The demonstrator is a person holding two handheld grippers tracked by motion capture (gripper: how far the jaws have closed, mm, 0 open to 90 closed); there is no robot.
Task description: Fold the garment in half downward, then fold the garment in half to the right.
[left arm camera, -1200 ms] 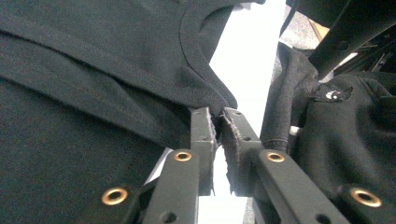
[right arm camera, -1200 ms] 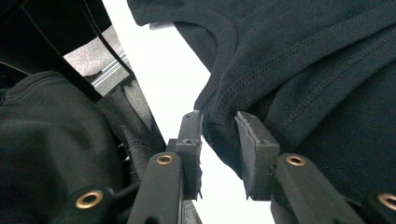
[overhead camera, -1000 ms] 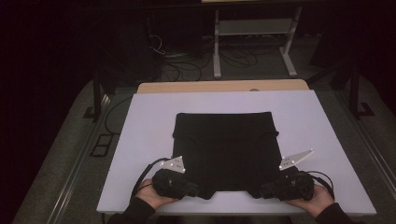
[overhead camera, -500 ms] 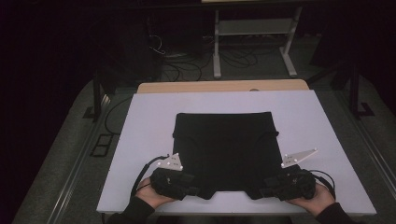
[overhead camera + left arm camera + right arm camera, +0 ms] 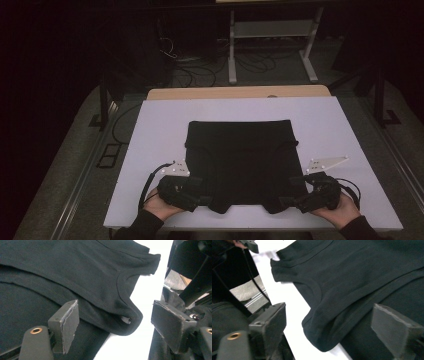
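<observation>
Behind garment [image 5: 242,162], left gripper [image 5: 206,201] fingertips.

Plain black garment [image 5: 242,162], white table [image 5: 160,125] — perhaps faintly lilac

The left tongs [image 5: 110,327] are seen with jaws parted, having just been opening; a rounded strap of the black top [image 5: 75,272] lies between them, untouched by either pad. The top is spread flat on the white counter [image 5: 147,297], with folded layers and stitched hems visible.
</observation>
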